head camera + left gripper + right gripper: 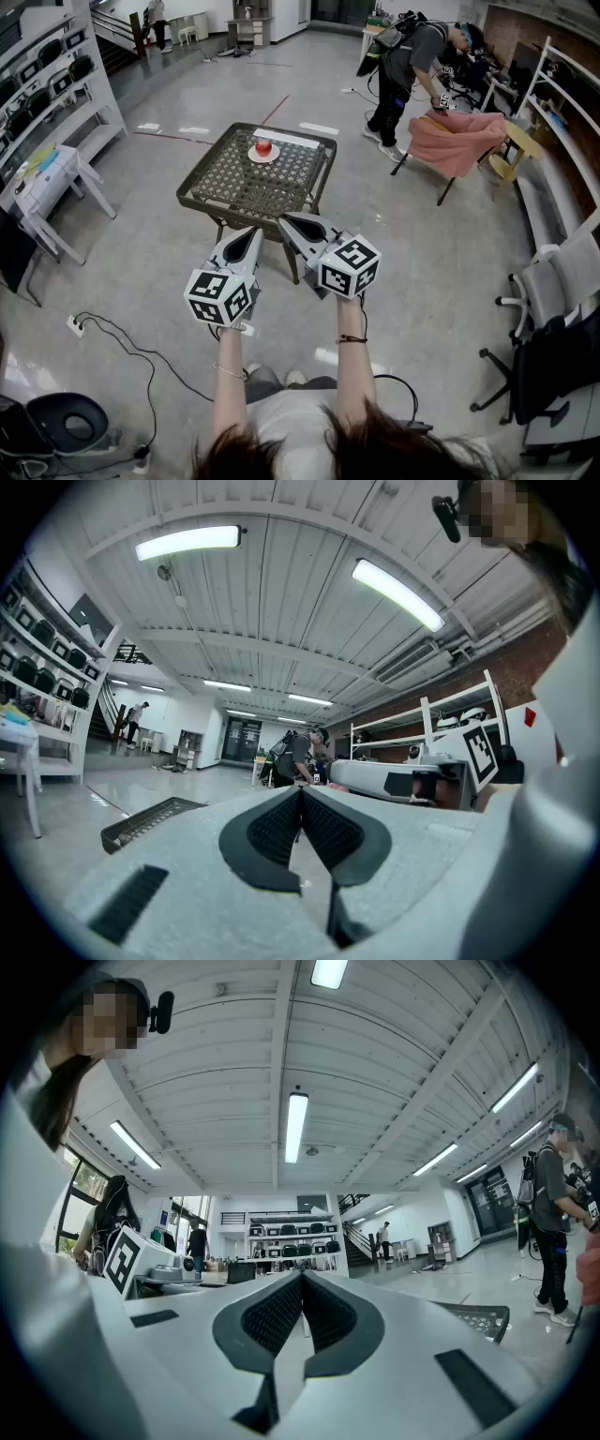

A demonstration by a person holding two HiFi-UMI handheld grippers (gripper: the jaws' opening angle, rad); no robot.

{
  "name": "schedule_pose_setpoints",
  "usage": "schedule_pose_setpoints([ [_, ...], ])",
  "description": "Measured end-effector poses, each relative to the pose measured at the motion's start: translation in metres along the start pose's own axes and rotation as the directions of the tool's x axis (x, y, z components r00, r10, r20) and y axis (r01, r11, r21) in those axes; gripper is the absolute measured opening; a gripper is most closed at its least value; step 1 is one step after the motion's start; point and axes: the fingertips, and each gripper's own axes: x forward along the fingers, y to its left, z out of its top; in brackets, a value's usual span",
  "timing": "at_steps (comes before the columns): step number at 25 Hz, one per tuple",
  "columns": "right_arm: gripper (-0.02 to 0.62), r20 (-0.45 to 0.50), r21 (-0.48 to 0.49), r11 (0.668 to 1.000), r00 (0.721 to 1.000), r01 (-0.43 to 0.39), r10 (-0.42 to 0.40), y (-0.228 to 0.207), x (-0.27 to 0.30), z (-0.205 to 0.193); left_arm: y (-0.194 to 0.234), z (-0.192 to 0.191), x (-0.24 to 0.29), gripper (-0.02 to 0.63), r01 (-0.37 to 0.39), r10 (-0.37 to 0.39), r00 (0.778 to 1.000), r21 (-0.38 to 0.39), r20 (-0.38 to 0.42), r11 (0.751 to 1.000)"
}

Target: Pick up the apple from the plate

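head view shows the apple on a small white plate, near the far edge of a square wicker-top table and well ahead of the person. nothing touches it. the pick has not yet begun.

left gripper and right gripper are held out side by side at arm's length, both pointing roughly level toward the table. they are near each other but not touching. they hang over the floor short of the table's near edge, well apart from the apple. judgement: an approach posture, held level so each gripper camera looks ahead at the goal.

left gripper view: the fingers are pressed together pad to pad with nothing between them, and the table edge shows low at left. right gripper view: its fingers likewise meet at the tips, empty, and a corner of the table top shows low at right.

finding: both look closed for travel — whichever gripper takes the apple must spread its fingers before reaching it. the apple is round and sits loose on a light plate, so a sideways nudge could roll it or slide the plate.
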Motion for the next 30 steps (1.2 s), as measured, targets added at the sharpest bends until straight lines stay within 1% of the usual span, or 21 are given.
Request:
schedule_pose_setpoints([
  [11,0.009,-0.012,0.021,1.0,1.0,0.001,0.0,-0.005,0.005,-0.009,0.01,-0.005,0.003,0.011,-0.02,0.02,1.0,-0.001,-0.013,1.0],
  [17,0.009,-0.013,0.03,1.0,1.0,0.001,-0.001,-0.016,0.01,-0.011,0.017,-0.009,0.01,0.011,-0.028,0.028,0.999,-0.012,-0.015,1.0],
  [22,0.009,-0.011,0.057,0.998,1.0,0.01,-0.009,-0.021,0.009,-0.017,0.018,-0.018,0.012,0.011,-0.035,0.035,0.999,-0.015,-0.038,0.999],
  [30,0.009,-0.014,0.102,0.995,1.0,-0.013,0.015,-0.027,0.024,-0.025,0.038,-0.023,0.012,0.011,-0.063,0.062,0.996,-0.028,-0.06,0.998],
])
